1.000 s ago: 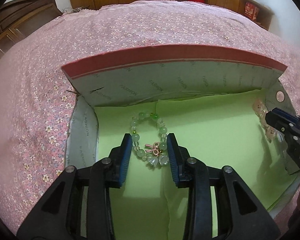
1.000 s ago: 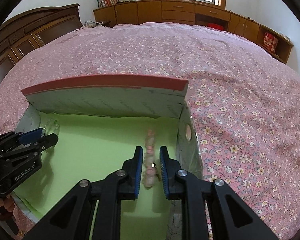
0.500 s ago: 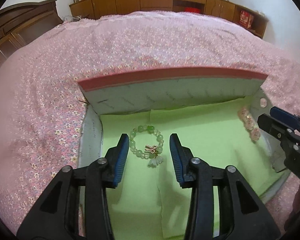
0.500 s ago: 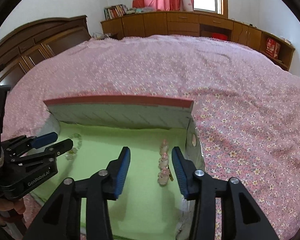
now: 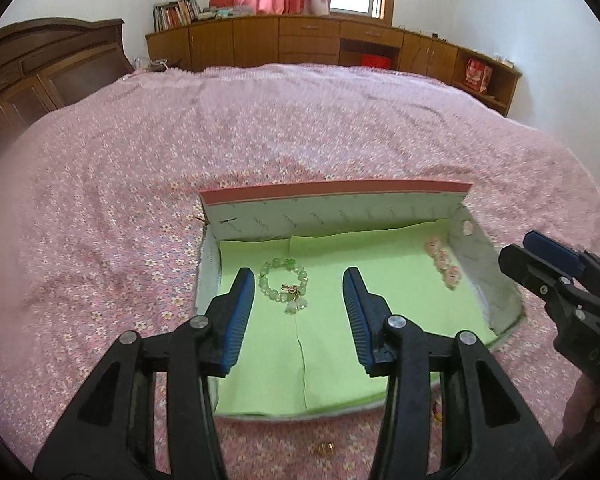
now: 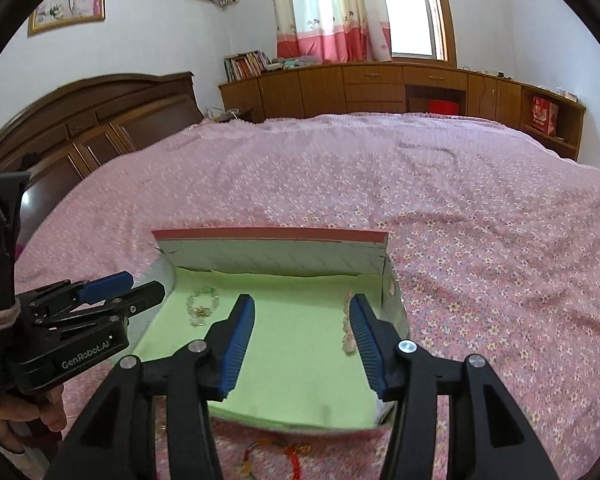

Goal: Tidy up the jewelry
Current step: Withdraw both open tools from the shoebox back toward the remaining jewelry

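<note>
Ahead of the left tongs (image 5: 299, 280), between their spread blue pads, a green beaded bracelet with a small pink bow charm (image 5: 285, 286) lies flat on the lime-green lining of a shallow cardboard box with a raised pink-edged flap (image 5: 336, 194). The left tongs stand wide open, holding nothing and hovering above the near part of the box. To their right, a pink beaded bracelet (image 5: 443, 261) lies stretched along the box's right wall. The right tongs (image 6: 302, 308) are likewise wide open and empty; the pink beaded bracelet sits just ahead of their right pad, beside the box wall, while the green one lies off to their left. The box rests on a bed covered with a pink floral bedspread (image 6: 480, 240). Below the right tongs, just outside the box's near edge, a red cord bracelet (image 6: 276, 454) lies on the bedspread, partly blurred.
</note>
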The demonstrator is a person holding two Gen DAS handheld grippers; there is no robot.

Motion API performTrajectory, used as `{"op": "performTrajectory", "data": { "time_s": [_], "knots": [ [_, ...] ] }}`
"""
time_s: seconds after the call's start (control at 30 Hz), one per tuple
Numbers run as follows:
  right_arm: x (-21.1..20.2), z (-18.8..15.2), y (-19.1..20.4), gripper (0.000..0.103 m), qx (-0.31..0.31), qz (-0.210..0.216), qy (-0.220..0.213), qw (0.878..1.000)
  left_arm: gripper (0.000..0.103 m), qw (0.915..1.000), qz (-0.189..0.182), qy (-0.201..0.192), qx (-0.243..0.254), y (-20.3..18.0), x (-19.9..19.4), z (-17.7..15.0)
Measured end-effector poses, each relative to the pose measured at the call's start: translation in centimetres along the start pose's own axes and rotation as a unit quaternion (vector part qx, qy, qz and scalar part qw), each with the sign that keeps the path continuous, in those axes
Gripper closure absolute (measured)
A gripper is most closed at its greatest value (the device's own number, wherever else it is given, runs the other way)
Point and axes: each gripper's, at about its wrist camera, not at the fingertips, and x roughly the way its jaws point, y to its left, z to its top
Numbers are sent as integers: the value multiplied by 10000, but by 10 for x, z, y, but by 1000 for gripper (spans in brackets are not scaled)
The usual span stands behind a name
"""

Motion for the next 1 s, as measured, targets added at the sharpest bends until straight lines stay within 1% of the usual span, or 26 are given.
{"op": "performTrajectory", "data": {
  "time_s": [0.07, 0.23, 0.43, 0.73, 1.0],
  "knots": [
    [-9, -3, 4, 50, -18, 47, -49, 10000, 63, 10000, -40, -78, -36, 3, -10, -2],
    [-28, -11, 10, 49, -60, 117, -132, 9998, 61, 9998, -84, -118, -149, 9, -26, -10],
    [-40, -24, 13, 48, -37, 169, -4, 9998, 61, 9998, -108, -82, -131, 8, -38, -27],
    [-44, -47, 11, 48, 35, 177, 277, 9995, 60, 9995, -161, 220, -164, 10, -40, -53],
    [-37, -66, 10, 48, 79, 165, 562, 9983, 60, 9981, -214, 546, -173, 7, -30, -74]
  ]
}}
